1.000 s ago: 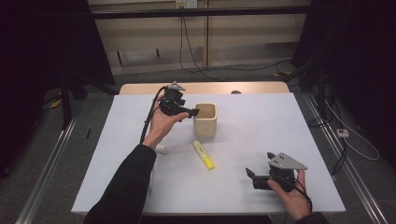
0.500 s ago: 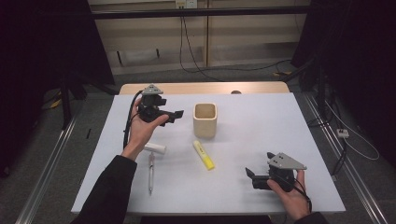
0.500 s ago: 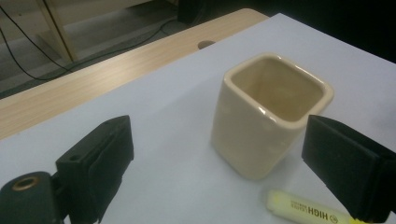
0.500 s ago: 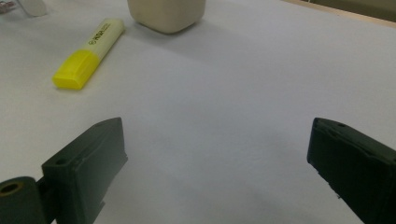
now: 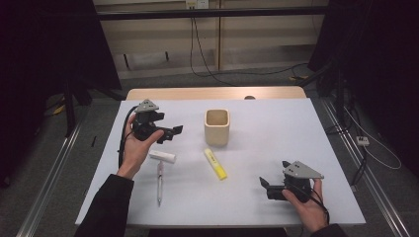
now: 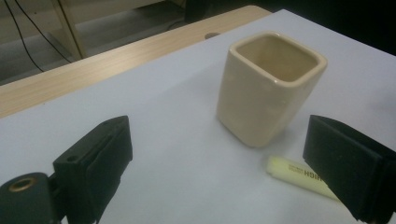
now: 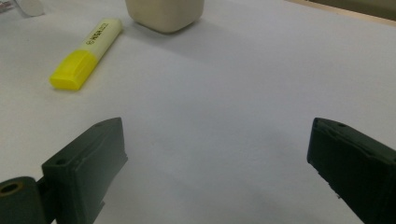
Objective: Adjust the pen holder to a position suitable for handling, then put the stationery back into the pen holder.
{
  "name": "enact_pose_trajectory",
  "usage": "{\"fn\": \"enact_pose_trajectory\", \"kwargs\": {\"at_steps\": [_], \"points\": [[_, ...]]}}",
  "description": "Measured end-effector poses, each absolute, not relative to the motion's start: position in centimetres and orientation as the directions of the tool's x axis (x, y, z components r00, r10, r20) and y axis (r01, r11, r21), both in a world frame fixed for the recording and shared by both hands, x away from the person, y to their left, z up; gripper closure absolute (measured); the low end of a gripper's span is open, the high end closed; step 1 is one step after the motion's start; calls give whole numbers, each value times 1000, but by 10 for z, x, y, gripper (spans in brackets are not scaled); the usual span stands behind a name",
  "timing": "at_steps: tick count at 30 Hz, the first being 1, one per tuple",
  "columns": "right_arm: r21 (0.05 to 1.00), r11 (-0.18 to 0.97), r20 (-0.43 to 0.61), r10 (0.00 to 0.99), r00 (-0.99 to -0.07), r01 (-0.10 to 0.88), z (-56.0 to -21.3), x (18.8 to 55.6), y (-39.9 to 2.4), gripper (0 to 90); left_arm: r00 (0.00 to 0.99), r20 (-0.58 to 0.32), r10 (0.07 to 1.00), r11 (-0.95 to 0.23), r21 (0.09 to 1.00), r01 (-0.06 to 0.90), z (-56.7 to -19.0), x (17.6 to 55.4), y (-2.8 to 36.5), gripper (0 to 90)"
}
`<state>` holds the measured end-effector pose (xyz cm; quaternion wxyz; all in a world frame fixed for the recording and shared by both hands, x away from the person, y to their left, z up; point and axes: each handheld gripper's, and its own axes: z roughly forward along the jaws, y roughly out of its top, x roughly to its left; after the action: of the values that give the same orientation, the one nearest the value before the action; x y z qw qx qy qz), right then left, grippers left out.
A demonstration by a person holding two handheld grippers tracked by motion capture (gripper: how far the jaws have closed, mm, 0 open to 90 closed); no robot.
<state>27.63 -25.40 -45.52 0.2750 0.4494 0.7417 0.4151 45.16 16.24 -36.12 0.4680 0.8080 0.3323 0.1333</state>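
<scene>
The square cream cup (image 5: 217, 127) stands upright near the table's (image 5: 296, 128) far edge, mid-width. Toward the near edge lies a yellow highlighter (image 5: 215, 163); its black print is too blurred to read. The left gripper (image 5: 173, 133), empty, has just been opening and faces the cup, jaws wide. The right gripper (image 5: 264, 186) rests near the near right corner, equally wide, empty.

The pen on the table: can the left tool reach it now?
Probably yes. The pen lies bare just below the left tool, whose jaws stand open and empty; only the white cap lies between them.

Left tool (image 5: 170, 134) open — above the white tube (image 5: 162, 156), beside the pen (image 5: 159, 181).
</scene>
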Motion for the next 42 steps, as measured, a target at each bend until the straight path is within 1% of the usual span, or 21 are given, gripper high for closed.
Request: {"fn": "enact_pose_trajectory", "kwargs": {"at_steps": [6,10,17,24,30,32,35,39,42], "points": [[863,244,-29,898,-439,443,-455,278,-254,41,752,-87,653,-351,845,403,-360,443,165,83],[863,246,-33,899,-436,442,-455,279,-254,41,735,-76,674,-347,846,405,-358,438,168,83],[864,245,-34,900,-434,441,-456,278,-255,41,738,-26,674,-377,847,375,-355,421,178,83],[864,254,-40,895,-445,434,-455,275,-255,41,737,-15,676,-386,844,372,-356,410,188,83],[863,260,-41,891,-452,434,-455,275,-253,42,730,-20,683,-377,846,376,-355,411,198,77],[863,260,-41,891,-452,434,-455,274,-253,42,739,-11,674,-395,840,372,-356,412,202,61],[864,257,-40,892,-450,433,-455,275,-255,40,784,27,620,-445,835,323,-356,412,207,50],[861,255,-37,894,-446,440,-455,277,-254,42,796,6,605,-451,827,336,-360,416,210,45],[861,253,-37,896,-443,441,-455,277,-254,43,804,9,594,-475,811,342,-365,420,210,50]]}}
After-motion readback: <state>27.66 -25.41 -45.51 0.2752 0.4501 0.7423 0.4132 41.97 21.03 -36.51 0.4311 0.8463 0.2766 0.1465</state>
